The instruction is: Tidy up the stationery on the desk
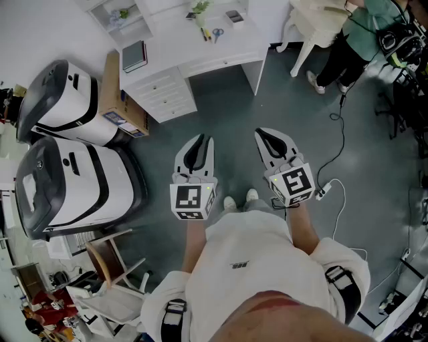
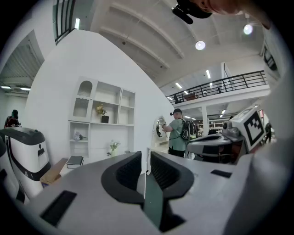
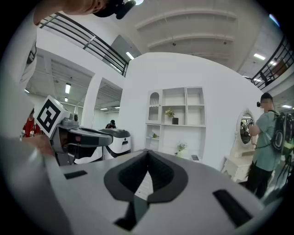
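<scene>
The white desk (image 1: 200, 50) stands far ahead at the top of the head view, well beyond both grippers. On it lie a dark book (image 1: 134, 55), blue-handled scissors (image 1: 217, 33), a small dark item (image 1: 234, 16) and a potted plant (image 1: 200, 10). My left gripper (image 1: 202, 140) and right gripper (image 1: 262, 133) are held side by side at waist height above the grey floor, pointing at the desk. Both hold nothing. The left jaws leave only a thin slit; the right jaws touch at the tips. The left gripper view shows the book (image 2: 75, 160) below a white shelf unit (image 2: 103, 117).
Two big white-and-black machines (image 1: 67, 100) (image 1: 73, 184) and a cardboard box (image 1: 117, 93) stand left of the desk. A wooden chair (image 1: 114, 257) is at my lower left. A person in green (image 1: 354, 33) stands at the right; a cable (image 1: 334, 194) lies on the floor.
</scene>
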{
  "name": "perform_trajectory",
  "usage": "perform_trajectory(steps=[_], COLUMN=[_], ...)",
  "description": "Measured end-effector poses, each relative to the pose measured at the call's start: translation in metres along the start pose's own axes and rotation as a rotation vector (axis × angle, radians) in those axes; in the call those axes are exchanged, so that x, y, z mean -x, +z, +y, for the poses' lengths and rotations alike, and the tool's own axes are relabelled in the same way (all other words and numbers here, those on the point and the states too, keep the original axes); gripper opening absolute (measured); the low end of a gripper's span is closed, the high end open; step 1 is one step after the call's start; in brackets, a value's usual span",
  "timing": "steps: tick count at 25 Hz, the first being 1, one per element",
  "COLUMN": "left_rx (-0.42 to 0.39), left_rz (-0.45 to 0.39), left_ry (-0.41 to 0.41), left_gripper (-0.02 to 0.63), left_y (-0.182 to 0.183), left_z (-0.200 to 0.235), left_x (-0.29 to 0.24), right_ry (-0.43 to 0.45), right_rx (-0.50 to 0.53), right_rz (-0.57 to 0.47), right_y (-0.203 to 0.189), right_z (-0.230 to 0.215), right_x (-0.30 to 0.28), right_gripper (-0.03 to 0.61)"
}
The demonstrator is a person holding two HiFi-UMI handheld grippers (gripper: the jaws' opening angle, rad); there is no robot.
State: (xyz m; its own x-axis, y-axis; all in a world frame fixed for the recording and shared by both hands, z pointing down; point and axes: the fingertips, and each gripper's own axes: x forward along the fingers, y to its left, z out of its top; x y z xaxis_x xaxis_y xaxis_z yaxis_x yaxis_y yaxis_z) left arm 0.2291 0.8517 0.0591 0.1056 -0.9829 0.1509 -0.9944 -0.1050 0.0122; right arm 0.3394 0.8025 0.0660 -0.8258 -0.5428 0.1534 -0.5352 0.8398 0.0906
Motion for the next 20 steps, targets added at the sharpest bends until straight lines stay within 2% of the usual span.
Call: perform_trajectory(steps=[11, 20], left_rx=[0.008, 0.007], left_rz=[0.002, 0.013], left_ry=[-0.014, -0.054], left_gripper=[0.000, 0.000], left_y=[-0.008, -0.013], left_z=[0.033, 0.045], left_x=[0.003, -0.026], right_ry=[-0.040, -0.072], right_rx=[-0.015, -0.008], right_rz=[0.008, 0.017], right_y=[-0.002, -0.008], right_z=[0.019, 0.001], right_x=[-0.029, -0.055], right_gripper=[-0.002, 0.002])
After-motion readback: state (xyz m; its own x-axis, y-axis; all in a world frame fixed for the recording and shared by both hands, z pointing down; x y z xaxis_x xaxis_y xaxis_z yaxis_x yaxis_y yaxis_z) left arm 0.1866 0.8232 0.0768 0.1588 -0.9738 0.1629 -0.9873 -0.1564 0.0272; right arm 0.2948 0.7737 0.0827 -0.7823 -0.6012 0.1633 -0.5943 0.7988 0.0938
